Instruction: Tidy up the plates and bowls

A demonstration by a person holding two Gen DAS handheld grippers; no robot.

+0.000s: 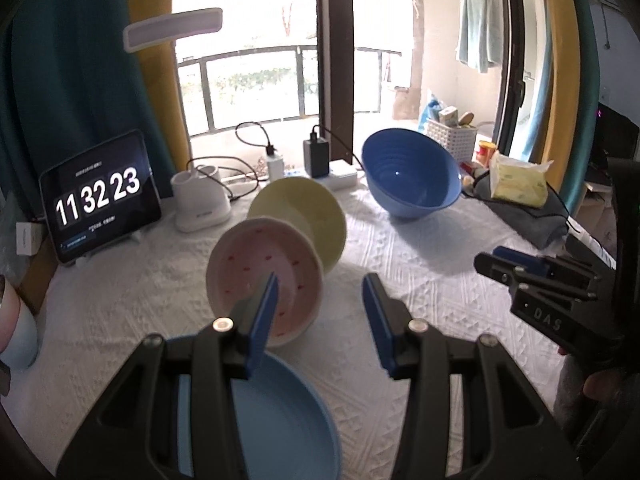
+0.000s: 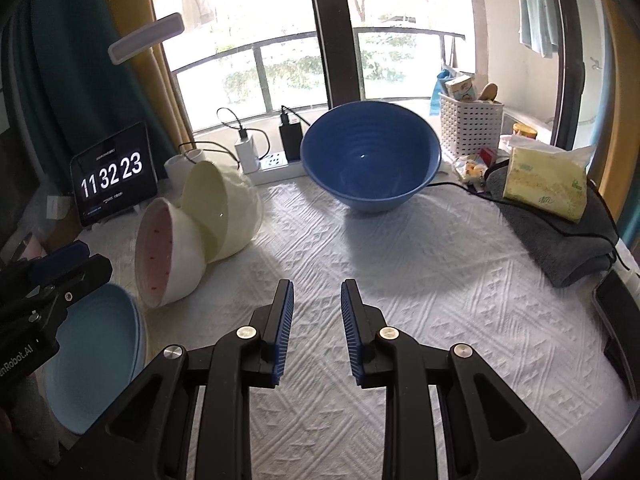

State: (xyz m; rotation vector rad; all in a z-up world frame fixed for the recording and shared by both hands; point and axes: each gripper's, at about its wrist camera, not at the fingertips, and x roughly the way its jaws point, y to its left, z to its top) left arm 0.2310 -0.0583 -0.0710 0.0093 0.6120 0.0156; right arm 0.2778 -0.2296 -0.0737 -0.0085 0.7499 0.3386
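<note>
While both your grippers, left gripper [image 1: 320,312] and right gripper [image 2: 316,320], hover empty, jaws stand apart. Left of the dark blue bowl [image 2: 370,156], the pink bowl [image 2: 166,252] and yellow bowl [image 2: 224,208] lie tipped, touching.

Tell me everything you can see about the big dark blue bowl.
The dark blue bowl is the largest dish here: glossy, wide and conical, with concentric ridges inside. It is empty and sits tipped, its mouth facing the cameras, on the white textured cloth at the far side near the window. Neither gripper touches it.
</note>
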